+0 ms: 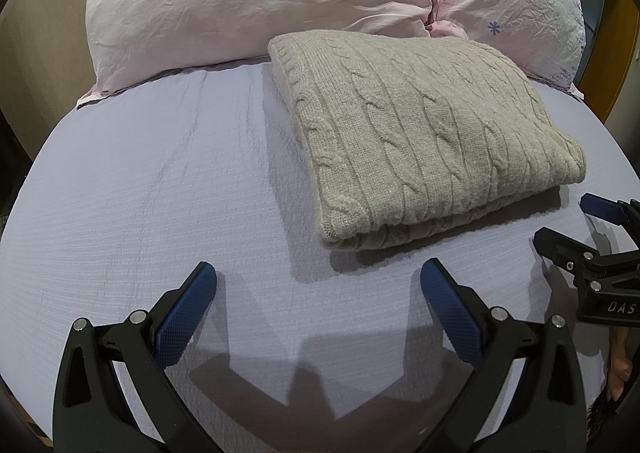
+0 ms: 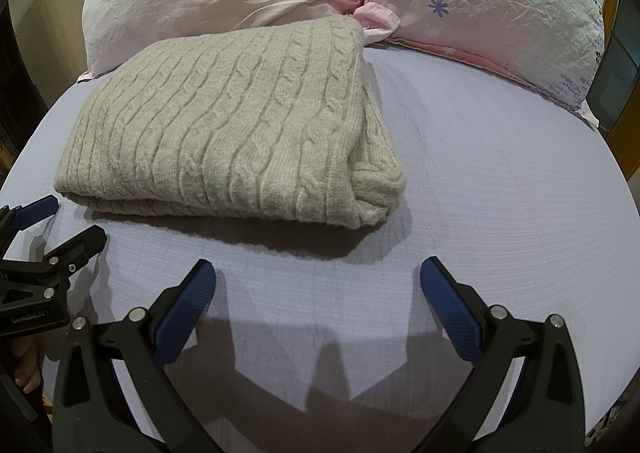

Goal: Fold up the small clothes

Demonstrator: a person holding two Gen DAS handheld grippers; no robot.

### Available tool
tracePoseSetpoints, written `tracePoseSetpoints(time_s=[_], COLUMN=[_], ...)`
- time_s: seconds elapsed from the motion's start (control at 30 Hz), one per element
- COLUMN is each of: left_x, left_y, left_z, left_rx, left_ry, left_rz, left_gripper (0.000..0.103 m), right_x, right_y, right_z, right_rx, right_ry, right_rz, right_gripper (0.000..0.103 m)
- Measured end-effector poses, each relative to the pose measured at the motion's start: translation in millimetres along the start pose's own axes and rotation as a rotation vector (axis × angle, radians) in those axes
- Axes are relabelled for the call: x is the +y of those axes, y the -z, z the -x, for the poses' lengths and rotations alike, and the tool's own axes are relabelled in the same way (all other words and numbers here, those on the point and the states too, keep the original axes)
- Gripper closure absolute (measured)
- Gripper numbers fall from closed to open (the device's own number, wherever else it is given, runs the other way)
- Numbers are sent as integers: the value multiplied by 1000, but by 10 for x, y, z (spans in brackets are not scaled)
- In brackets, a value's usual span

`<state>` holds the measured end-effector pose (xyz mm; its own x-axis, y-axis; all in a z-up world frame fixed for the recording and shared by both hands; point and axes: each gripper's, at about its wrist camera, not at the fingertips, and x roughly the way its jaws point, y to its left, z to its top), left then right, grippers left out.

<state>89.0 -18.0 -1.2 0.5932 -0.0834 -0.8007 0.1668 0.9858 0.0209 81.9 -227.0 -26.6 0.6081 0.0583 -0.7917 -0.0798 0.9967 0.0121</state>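
Note:
A beige cable-knit sweater lies folded in a thick rectangle on the lavender bed sheet; it also shows in the right wrist view. My left gripper is open and empty, hovering over the sheet just in front of the sweater's near left corner. My right gripper is open and empty, in front of the sweater's near right corner. Each gripper shows in the other's view: the right gripper at the right edge, the left gripper at the left edge, both with jaws apart.
Two pink floral pillows lie behind the sweater at the head of the bed. A wooden frame stands at the far right. Bare sheet stretches right of the sweater.

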Motion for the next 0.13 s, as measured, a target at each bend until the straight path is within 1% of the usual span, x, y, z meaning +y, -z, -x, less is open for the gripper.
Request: tracePoseSetpoints(time_s=[0.13], left_x=[-1], left_y=[1], left_z=[0], left_rx=[0], left_ry=[0], left_rz=[0], left_gripper=[1], right_x=[0], right_y=[-3], right_z=[-2], right_rx=[0], right_ry=[0], right_rz=[0], right_gripper=[2])
